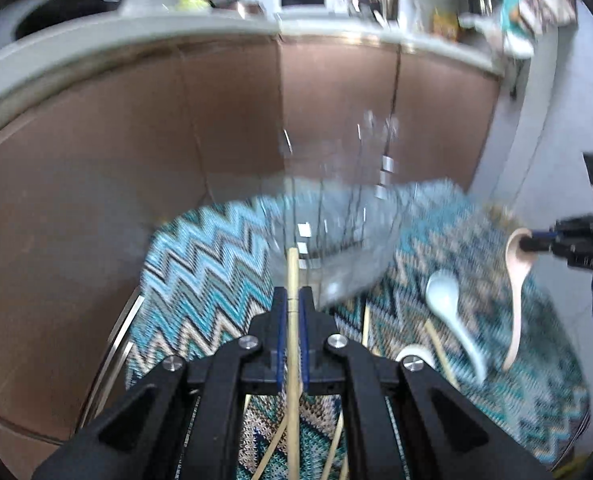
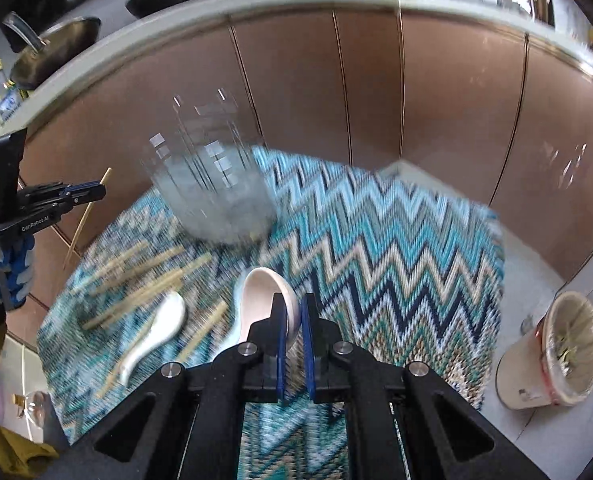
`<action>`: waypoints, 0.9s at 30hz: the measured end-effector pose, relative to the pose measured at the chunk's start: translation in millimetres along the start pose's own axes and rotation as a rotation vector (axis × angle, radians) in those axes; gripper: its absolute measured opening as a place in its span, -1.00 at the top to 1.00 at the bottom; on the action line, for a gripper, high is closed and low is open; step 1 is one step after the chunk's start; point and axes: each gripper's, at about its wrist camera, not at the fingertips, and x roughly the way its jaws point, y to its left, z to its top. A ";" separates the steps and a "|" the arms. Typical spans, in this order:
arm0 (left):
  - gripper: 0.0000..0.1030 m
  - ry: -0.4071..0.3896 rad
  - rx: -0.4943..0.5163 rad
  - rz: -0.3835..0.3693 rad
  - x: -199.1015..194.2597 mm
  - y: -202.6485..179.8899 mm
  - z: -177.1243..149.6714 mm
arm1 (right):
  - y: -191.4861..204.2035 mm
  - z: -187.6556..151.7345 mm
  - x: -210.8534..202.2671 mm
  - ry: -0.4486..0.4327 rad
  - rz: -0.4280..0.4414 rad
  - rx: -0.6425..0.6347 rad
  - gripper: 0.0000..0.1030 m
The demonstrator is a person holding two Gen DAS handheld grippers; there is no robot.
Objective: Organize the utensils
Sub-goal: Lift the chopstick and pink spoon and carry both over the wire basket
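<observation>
Pinching: left tool (image 1: 292, 300) slim bamboo chopstick (image 1: 293, 276) | right tool (image 2: 294, 312) pale wooden spoon (image 2: 266, 300)

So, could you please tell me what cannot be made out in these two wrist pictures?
- Clear glass holder: motion blur in both views; contents unreadable.
- Loose chopsticks on the zigzag cloth: smeared in the right wrist view; no count.
- Held chopstick: lower end cut off by the left wrist picture's bottom edge.
- Wooden spoon: handle hidden behind the right hand-held gripper.

A zigzag-patterned cloth (image 2: 396, 248) is covering the table, brown cabinet doors (image 2: 436, 100) are standing behind, and a lined bin (image 2: 552, 352) is sitting on the floor.
</observation>
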 end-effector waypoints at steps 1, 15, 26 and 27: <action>0.91 -0.027 -0.015 0.001 -7.5 1.7 7.0 | 7.8 6.1 -9.5 -0.029 -0.008 -0.010 0.86; 0.91 -0.495 -0.224 0.091 -70.0 1.7 129.5 | 71.1 114.2 -53.4 -0.409 -0.156 -0.052 0.86; 0.90 -0.694 -0.292 0.237 0.0 -7.6 145.3 | 81.4 136.0 6.6 -0.533 -0.347 -0.101 0.85; 0.90 -0.699 -0.297 0.244 6.5 -6.7 142.4 | 81.7 134.7 14.7 -0.541 -0.365 -0.104 0.85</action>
